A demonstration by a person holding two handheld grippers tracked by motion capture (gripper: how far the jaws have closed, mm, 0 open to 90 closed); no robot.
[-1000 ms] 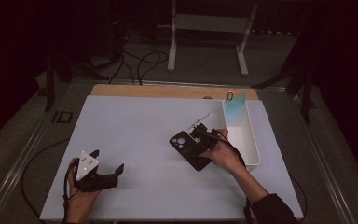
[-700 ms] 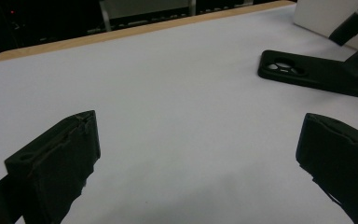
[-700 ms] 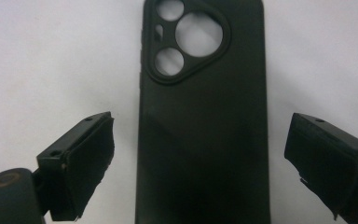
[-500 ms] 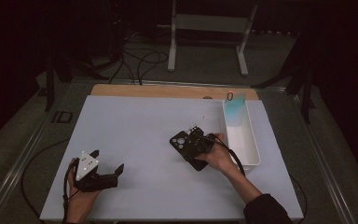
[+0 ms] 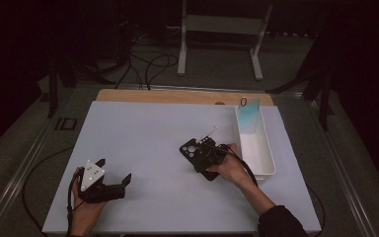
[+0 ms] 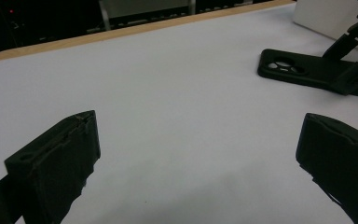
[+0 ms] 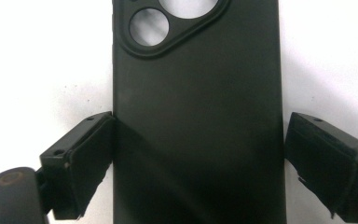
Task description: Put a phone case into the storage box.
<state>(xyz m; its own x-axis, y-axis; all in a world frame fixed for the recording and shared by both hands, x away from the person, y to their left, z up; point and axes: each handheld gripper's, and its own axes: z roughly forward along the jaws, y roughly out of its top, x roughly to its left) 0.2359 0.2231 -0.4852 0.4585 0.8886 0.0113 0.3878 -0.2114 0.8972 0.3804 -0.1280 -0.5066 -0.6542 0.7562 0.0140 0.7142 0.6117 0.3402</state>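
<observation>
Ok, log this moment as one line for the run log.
right gripper: open, jaws astride black phone case | case: flat on white mat | left gripper: open, idle | white tray: right of case

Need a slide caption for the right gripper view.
Right hand-held gripper straddles a black phone case lying on the white table.

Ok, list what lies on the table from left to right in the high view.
Left gripper → black phone case with the right gripper straddling it → white tray.
</observation>
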